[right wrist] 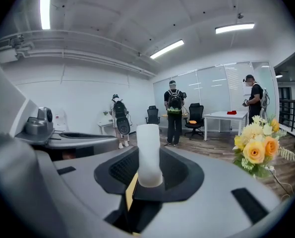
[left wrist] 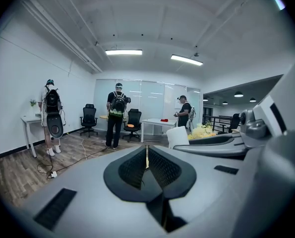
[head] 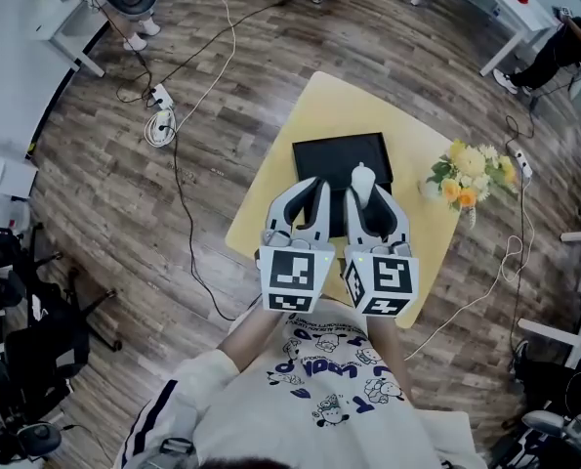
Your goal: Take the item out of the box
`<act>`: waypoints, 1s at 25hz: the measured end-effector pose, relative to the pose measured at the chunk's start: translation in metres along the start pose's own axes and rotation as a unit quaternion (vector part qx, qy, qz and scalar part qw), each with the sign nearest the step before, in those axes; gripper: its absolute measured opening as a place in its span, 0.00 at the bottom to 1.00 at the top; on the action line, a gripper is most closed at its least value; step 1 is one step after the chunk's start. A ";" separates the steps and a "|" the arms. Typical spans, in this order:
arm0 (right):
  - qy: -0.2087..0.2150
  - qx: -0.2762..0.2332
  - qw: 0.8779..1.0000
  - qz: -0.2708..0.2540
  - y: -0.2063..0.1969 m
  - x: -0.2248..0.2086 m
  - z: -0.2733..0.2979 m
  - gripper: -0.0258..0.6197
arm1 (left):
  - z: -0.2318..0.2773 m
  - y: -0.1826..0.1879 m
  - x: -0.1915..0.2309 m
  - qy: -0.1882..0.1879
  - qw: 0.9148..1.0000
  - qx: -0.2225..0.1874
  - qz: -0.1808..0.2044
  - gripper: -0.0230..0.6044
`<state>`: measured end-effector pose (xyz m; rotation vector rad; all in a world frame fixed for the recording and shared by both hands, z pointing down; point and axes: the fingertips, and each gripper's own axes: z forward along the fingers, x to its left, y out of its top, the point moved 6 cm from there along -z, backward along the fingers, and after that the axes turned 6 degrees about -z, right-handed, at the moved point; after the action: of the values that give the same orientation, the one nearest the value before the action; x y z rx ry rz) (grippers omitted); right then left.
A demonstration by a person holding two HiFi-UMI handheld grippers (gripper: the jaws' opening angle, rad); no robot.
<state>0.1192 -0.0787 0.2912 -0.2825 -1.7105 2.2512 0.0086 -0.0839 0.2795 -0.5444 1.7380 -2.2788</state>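
R gripper [head: 366, 201], jaws clamped on upright white item [right wrist: 148, 148] over black box [head: 339, 154], shd grip firm & lift straight clear w/o tipping; L gripper [head: 314, 186] jaws together, empty, best kept aside.

The left claw [left wrist: 147, 151] has its jaws together, leaving only a thin slit with nothing in it. At right lies the right claw [left wrist: 221, 144], a white item [left wrist: 177, 137] upright at its tip, flowers [left wrist: 203, 131] just beyond. Three people [left wrist: 117, 114] with backpacks stand among chairs [left wrist: 88, 119] on a wood floor [left wrist: 23, 160].
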 end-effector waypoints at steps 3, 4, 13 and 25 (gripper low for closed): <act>-0.002 -0.005 1.000 0.001 0.002 -0.001 -0.002 0.27 | -0.001 0.003 -0.003 -0.001 1.000 -0.006 0.001 0.08; -0.003 -0.006 1.000 0.001 0.003 -0.001 -0.003 0.27 | -0.002 0.004 -0.004 -0.001 1.000 -0.007 0.002 0.08; -0.001 -0.014 1.000 0.000 0.004 -0.004 -0.005 0.26 | -0.003 0.005 -0.008 0.001 1.000 -0.010 0.003 0.08; -0.003 -0.020 1.000 -0.001 0.004 -0.006 -0.007 0.26 | -0.004 0.007 -0.008 0.008 1.000 -0.015 0.003 0.08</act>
<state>0.1264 -0.0754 0.2853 -0.2828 -1.7589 2.2220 0.0140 -0.0791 0.2710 -0.5259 1.7828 -2.2616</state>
